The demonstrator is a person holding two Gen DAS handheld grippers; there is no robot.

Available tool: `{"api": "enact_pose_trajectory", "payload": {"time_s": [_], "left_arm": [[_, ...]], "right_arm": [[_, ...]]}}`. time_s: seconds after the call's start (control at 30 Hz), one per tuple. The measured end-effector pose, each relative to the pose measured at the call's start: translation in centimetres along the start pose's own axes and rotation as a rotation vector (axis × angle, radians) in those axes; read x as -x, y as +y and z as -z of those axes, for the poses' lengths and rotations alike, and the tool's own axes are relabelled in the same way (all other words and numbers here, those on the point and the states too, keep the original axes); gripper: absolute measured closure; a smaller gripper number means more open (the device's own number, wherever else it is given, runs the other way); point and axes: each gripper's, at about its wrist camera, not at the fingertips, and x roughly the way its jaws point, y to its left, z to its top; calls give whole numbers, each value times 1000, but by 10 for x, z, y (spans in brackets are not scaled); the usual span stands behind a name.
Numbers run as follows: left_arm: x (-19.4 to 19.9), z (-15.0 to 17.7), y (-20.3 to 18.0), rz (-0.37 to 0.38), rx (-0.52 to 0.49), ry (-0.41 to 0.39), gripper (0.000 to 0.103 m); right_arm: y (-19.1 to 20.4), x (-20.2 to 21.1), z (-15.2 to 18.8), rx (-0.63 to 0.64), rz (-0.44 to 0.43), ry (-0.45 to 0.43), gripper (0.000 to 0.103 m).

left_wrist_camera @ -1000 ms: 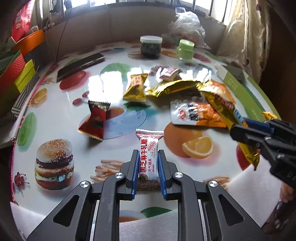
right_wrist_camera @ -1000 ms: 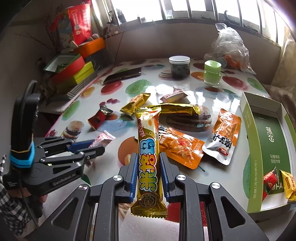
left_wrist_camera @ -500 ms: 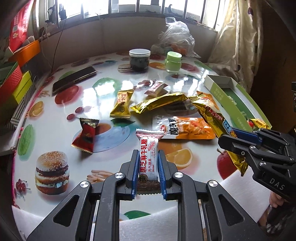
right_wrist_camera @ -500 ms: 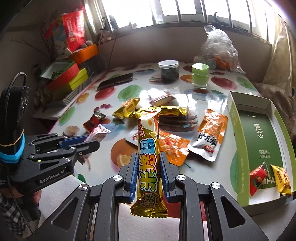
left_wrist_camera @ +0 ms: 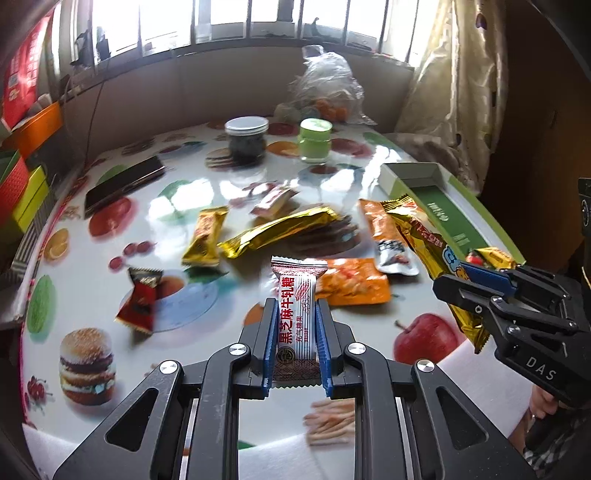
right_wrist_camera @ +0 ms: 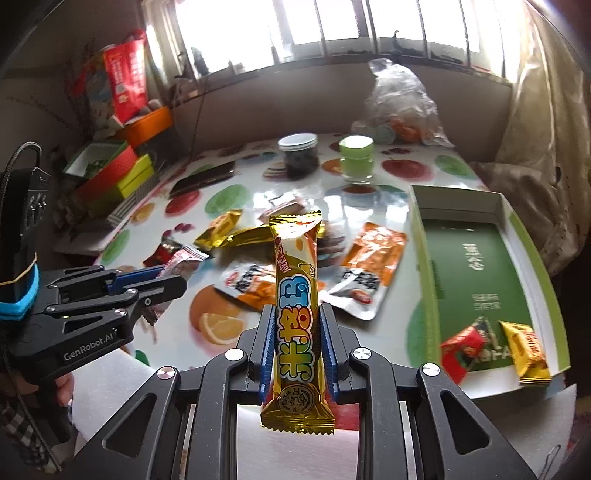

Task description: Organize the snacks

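Loose packets crowd mid-table.
Open green cardboard box (right_wrist_camera: 476, 266) floor mostly bare; red wrapped candy (right_wrist_camera: 463, 349) and gold wrapped candy (right_wrist_camera: 528, 349) fill its near end.

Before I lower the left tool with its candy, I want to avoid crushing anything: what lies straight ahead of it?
Probably the orange snack packet just past the white candy's tip; depth is uncertain.

Place: a home, a lived-in room corner by a window.
Table: fruit-and-burger patterned tablecloth (left_wrist_camera: 85, 236), with loose snacks.
Window side: barred window (right_wrist_camera: 332, 22), patterned curtain (left_wrist_camera: 454, 85).
Clutter: stacked gift boxes (right_wrist_camera: 114, 173), jars (right_wrist_camera: 298, 155), plastic bag (right_wrist_camera: 399, 103).
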Motion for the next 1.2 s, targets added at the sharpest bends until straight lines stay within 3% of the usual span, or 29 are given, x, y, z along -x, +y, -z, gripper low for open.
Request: {"api": "enact_pose_trajectory", "payload": {"time_s": [0.67, 0.93, 1.2], "left_arm": [[-16, -36, -70, 109, -68, -4, 83], [-28, -51, -91, 148, -84, 10, 83], [-46, -70, -116, 209, -85, 25, 83]], "right_arm": [[-73, 33, 5, -108, 110, -48, 81], [-95, 37, 5, -142, 135, -53, 81], [-125, 31, 2, -161, 213, -35, 81]]}}
